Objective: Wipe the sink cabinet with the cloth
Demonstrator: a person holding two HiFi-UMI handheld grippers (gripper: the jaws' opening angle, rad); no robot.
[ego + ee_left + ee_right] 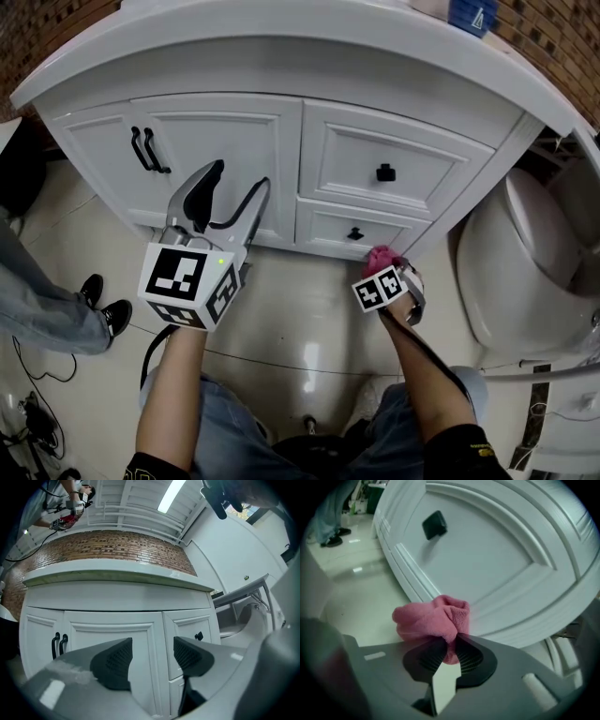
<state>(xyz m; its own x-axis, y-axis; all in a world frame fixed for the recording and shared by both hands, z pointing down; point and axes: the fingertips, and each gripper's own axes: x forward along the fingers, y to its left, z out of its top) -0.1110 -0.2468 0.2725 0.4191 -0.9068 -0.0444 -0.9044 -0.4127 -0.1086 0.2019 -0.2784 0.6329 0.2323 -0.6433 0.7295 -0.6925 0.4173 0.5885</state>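
Note:
The white sink cabinet (281,150) fills the upper head view, with two doors on the left and two drawers on the right. A bunched pink cloth (433,620) is pinched in my right gripper (449,654), which is shut on it. The cloth (381,258) sits against the bottom edge of the lower drawer (361,230), below its black knob (434,524). My left gripper (230,192) hangs open and empty in front of the right cabinet door (117,630), a little away from it.
A white toilet (525,253) stands close on the right. Black paired handles (148,150) mark the doors. A bystander's legs and black shoes (103,305) are at the left, with cables (28,412) on the tiled floor. A blue container (473,14) sits on the countertop.

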